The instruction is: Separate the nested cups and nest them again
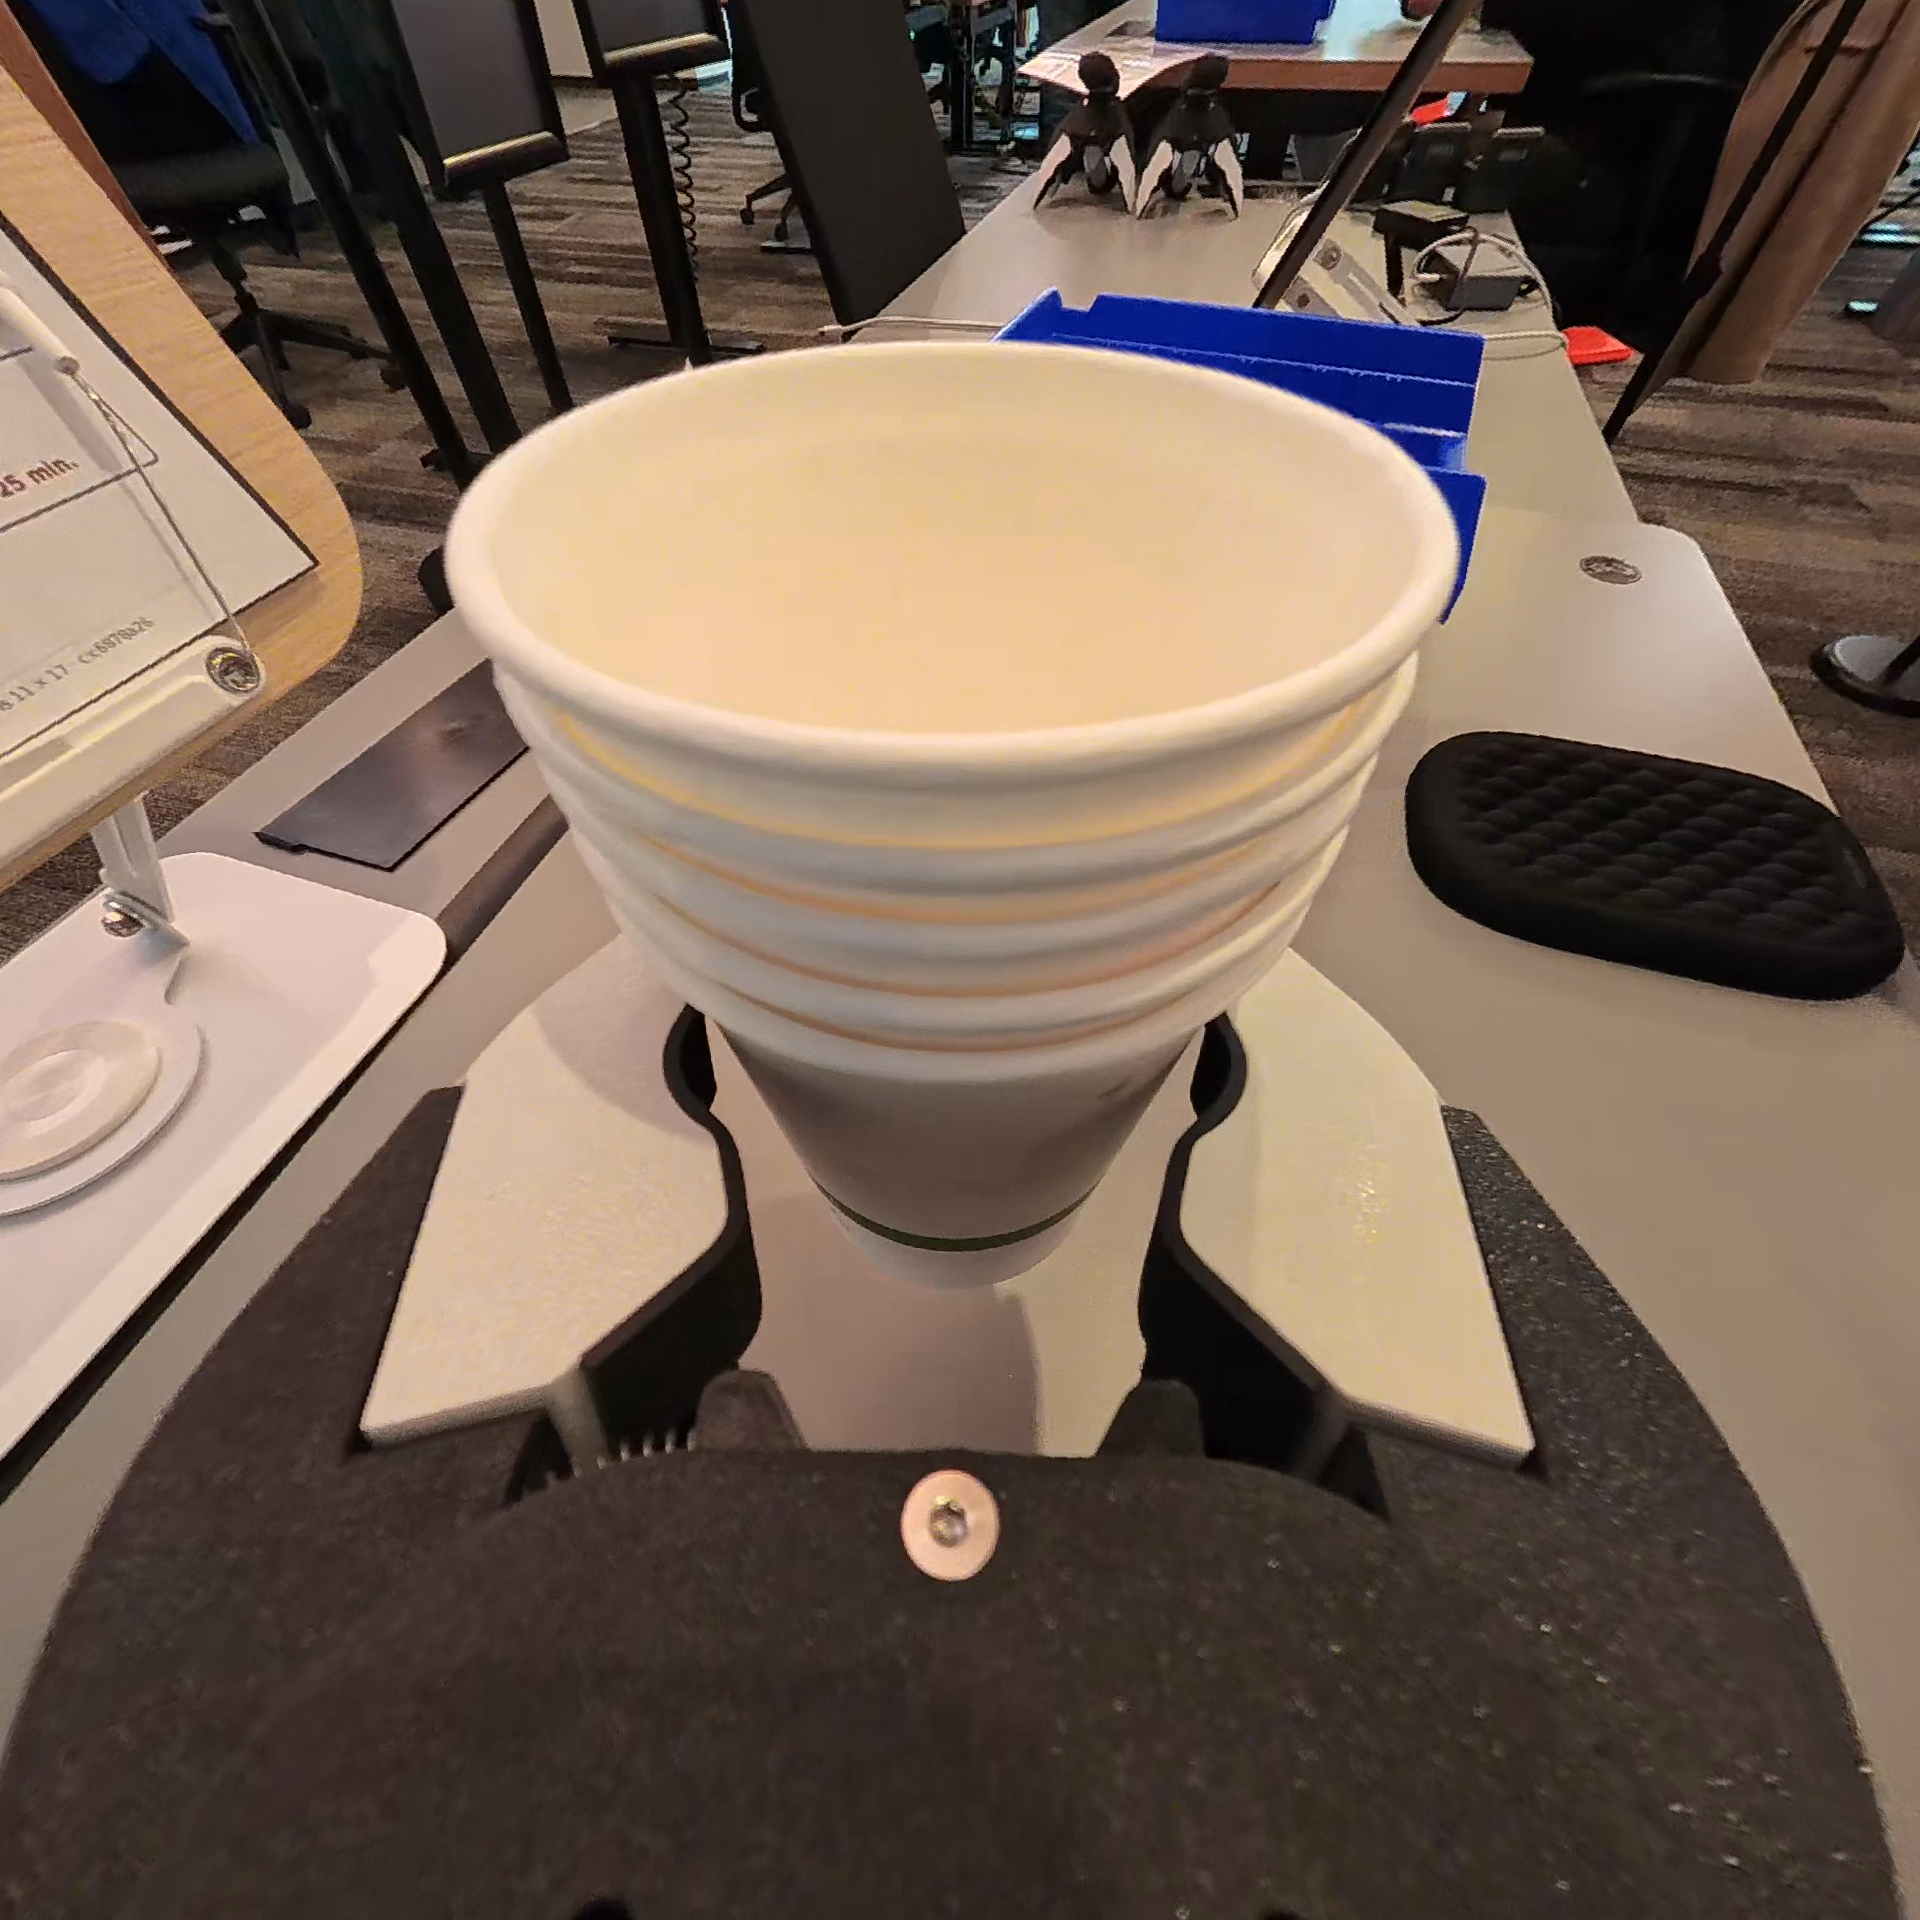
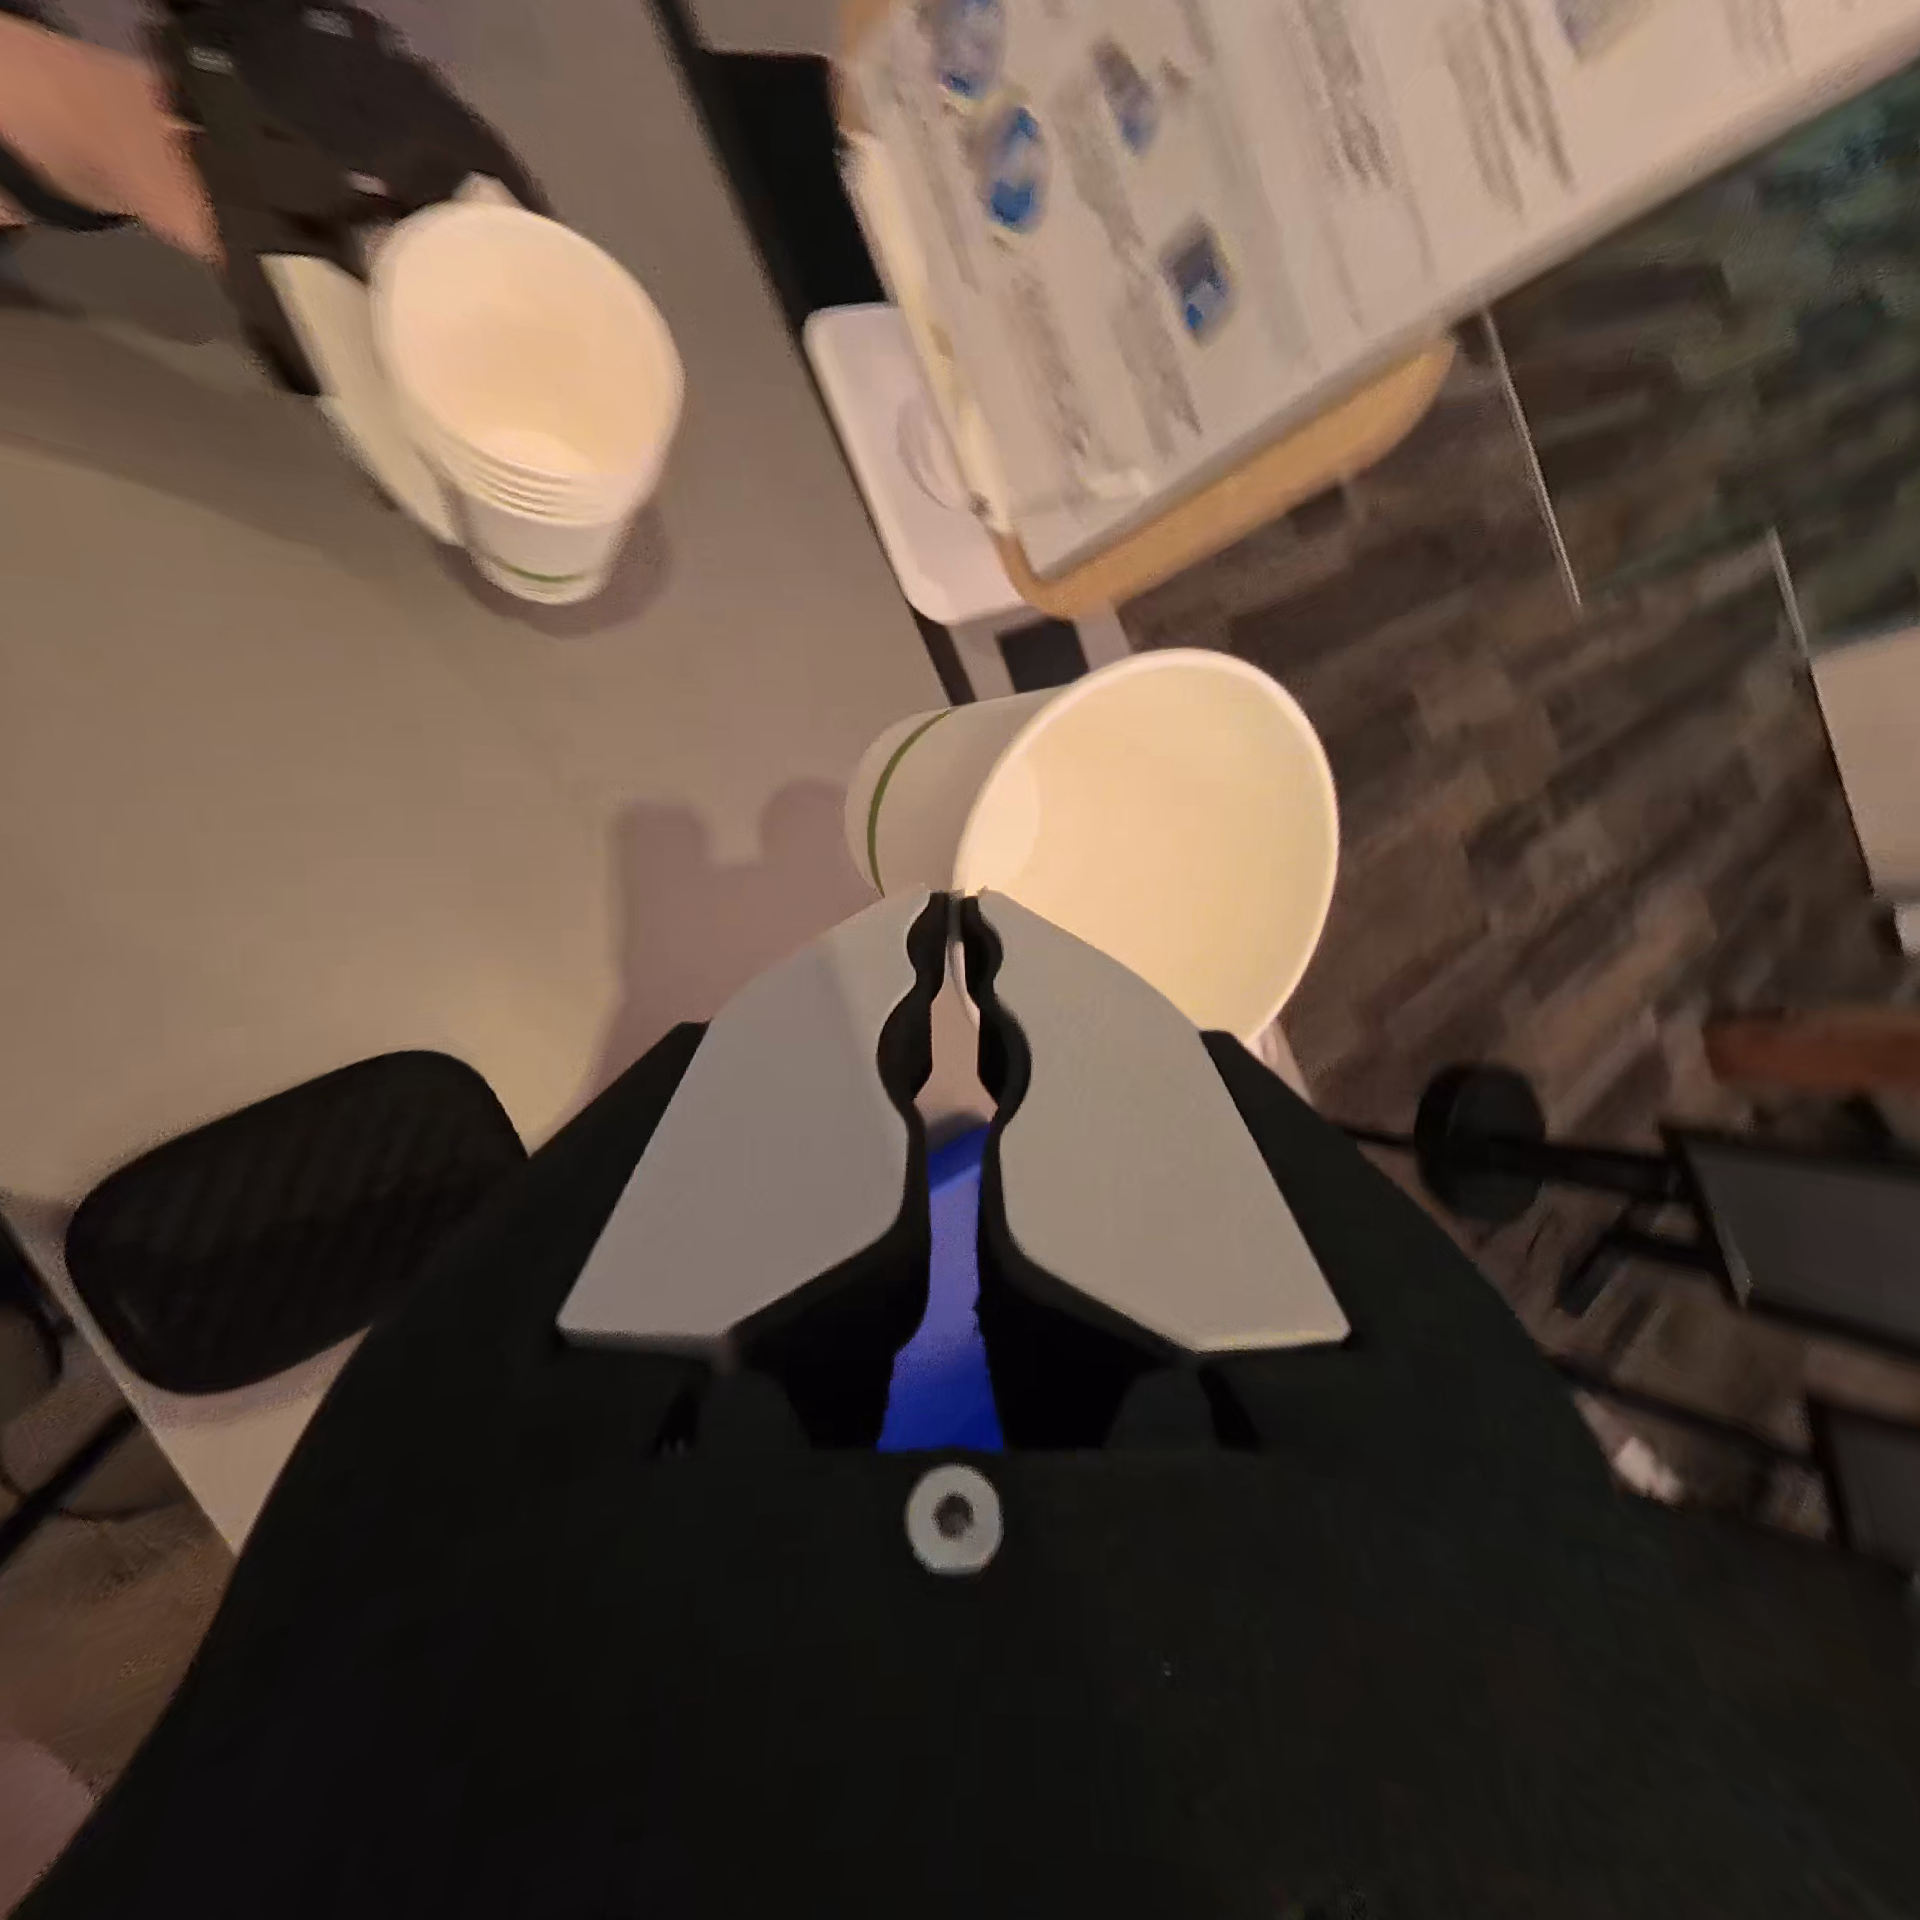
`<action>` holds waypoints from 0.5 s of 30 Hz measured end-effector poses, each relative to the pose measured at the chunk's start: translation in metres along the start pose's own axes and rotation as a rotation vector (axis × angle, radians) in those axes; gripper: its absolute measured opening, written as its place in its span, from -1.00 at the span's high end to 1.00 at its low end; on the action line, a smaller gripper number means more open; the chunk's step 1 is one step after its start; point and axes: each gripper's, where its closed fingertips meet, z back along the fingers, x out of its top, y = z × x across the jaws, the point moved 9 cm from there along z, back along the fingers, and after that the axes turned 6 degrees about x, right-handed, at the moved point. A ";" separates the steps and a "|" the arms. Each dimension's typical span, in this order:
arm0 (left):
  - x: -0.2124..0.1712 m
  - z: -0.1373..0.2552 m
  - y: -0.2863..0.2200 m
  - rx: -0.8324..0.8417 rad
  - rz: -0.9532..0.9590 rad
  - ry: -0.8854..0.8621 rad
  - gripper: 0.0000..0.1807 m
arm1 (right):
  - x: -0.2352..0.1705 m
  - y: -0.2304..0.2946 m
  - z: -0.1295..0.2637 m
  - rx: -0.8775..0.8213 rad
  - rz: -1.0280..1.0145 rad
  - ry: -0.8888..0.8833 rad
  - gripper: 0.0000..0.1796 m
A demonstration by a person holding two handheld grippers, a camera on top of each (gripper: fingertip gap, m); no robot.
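While the left gripper [image 1: 956, 1153] clamps the nested stack [image 1: 940, 727] low on its outer cup, fingers either side w/ rims fanning above, the right gripper [image 2: 954, 902] is pressed together on the rim of a single cup [image 2: 1122, 831], which hangs tilted just ahead of its tips, well apart from the stack up-left. Looks like separation is underway. To do it well: keep the rim pinch light so the paper doesn't crease, level the cup, then set it down upright beside the stack on the table [image 2: 312, 831], not over the edge.
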 end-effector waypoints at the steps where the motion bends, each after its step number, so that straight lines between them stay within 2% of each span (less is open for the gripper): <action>1: 0.000 0.000 0.000 -0.003 0.003 -0.001 -0.01 | -0.020 -0.013 0.005 -0.033 -0.078 0.005 0.97; 5: 0.002 0.000 -0.001 0.001 -0.010 0.004 -0.01 | -0.106 -0.053 0.000 -0.182 -0.300 0.142 0.98; 11: 0.001 0.002 0.001 0.014 -0.017 0.011 -0.01 | -0.219 -0.077 -0.047 -0.148 -0.599 0.239 0.98; 15: 0.002 0.003 0.003 0.013 -0.005 0.004 -0.01 | -0.273 -0.077 -0.074 -0.139 -0.708 0.329 0.97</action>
